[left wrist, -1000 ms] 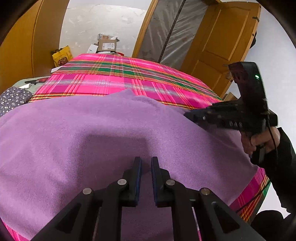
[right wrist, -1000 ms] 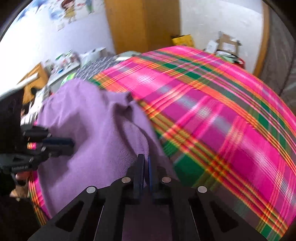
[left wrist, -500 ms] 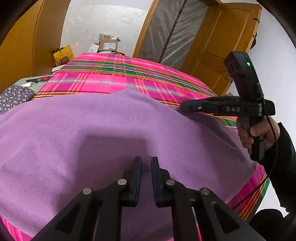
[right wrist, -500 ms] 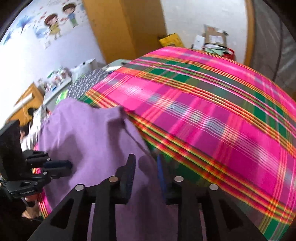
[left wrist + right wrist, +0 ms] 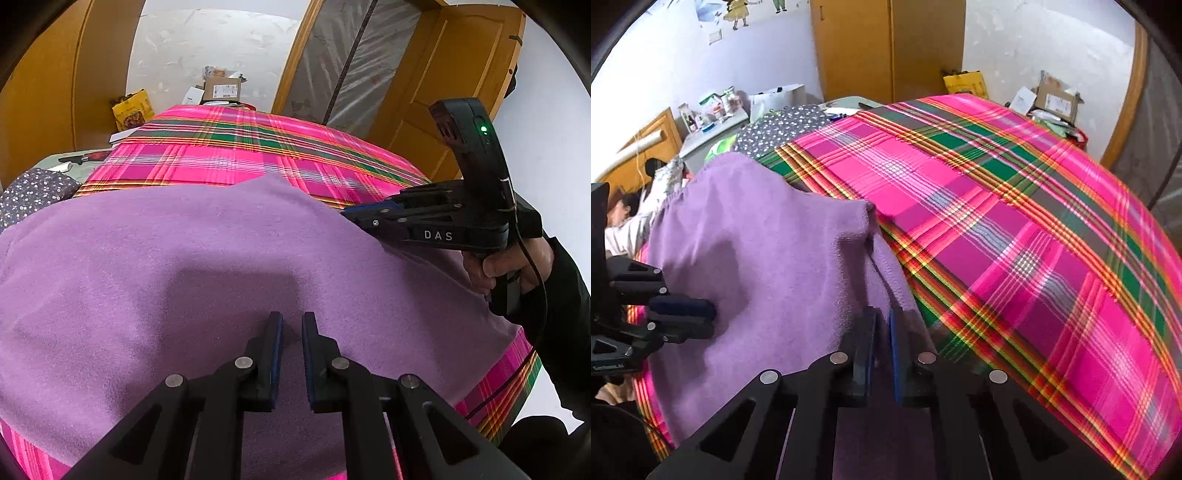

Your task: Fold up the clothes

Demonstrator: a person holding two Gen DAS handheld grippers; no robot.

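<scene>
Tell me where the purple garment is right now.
The purple garment lies spread over the near part of the pink plaid bedspread, filling the left wrist view's middle; in the right wrist view it is on the left.

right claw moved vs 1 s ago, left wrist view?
Yes. The right claw now sits lower and further right along the purple garment's edge, judged against the wooden door. Its jaws are closing on that edge.

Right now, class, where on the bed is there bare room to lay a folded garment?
Free: the plaid sheet beyond the purple garment, up to the far boxes. Crowded: the near edge, under the garment and both grippers.
</scene>
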